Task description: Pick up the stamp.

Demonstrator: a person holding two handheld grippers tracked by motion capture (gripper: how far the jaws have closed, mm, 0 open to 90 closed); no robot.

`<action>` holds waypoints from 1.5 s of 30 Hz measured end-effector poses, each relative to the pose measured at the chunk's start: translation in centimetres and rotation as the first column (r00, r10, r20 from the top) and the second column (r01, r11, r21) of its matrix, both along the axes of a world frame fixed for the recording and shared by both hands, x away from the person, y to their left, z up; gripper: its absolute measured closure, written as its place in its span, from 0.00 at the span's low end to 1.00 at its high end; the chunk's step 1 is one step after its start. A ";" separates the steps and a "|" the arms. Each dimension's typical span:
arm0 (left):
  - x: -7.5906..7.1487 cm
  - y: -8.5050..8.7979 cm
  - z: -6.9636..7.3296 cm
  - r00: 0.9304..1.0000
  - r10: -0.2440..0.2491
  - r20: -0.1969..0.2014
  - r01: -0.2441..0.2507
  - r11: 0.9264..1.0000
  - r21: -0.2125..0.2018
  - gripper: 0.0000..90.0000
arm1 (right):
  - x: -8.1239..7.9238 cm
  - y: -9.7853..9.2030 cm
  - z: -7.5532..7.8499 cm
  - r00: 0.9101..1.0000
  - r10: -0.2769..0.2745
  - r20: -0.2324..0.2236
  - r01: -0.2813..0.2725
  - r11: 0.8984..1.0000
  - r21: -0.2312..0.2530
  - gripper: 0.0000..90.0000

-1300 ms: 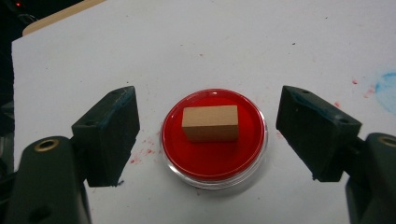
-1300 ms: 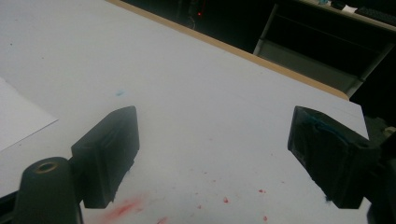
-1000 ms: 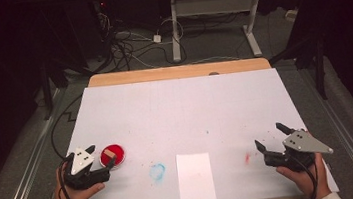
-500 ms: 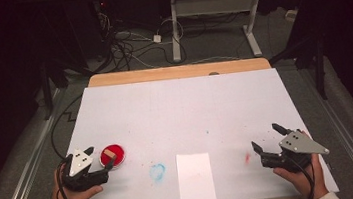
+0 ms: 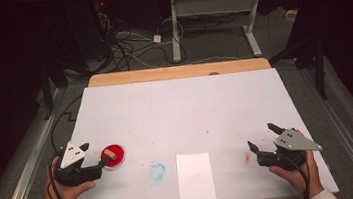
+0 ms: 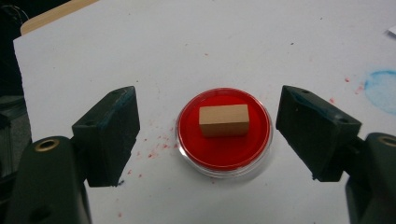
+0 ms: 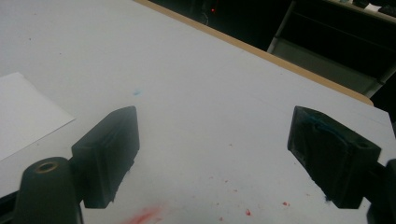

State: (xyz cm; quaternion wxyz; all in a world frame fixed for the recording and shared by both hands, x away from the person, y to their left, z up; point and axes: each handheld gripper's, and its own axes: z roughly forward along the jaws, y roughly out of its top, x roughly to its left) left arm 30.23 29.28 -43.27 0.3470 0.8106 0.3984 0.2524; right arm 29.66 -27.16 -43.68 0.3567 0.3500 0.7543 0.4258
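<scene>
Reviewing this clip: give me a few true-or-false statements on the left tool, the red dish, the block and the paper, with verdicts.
1. The left tool is open, its jaws either side of the red dish. True.
2. The wooden block lies on the bare table beside the dish. False: it sits inside the dish.
3. The right tool grips the white paper sheet. False: it is open and holds nothing, and the sheet lies flat apart from it.
4. A blue smudge marks the table between the dish and the sheet. True.
5. The left tool has lifted the block. False: the block rests in the dish, untouched by the jaws.
</scene>
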 end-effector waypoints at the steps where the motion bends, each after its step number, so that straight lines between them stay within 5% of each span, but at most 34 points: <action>1: 0.1 0.1 0.1 1.000 -0.004 -0.009 0.004 1.000 0.002 0.23 | 0.0 0.0 0.0 1.000 0.000 0.000 0.000 1.000 0.000 0.20; 11: 1.6 0.4 1.1 0.995 -0.059 -0.076 0.060 0.998 0.013 0.27 | 0.2 0.3 -0.3 1.000 0.006 -0.023 -0.006 1.000 -0.015 0.20; 24: 3.3 -0.8 -1.1 0.985 -0.075 -0.156 0.083 0.995 0.048 0.28 | 0.2 0.8 -0.6 0.999 0.029 -0.035 -0.031 0.999 -0.039 0.20; 45: 3.4 -0.7 -1.8 0.982 -0.063 -0.179 0.072 0.997 0.043 0.29 | 0.3 0.7 -0.6 0.999 0.026 -0.038 -0.027 0.999 -0.045 0.20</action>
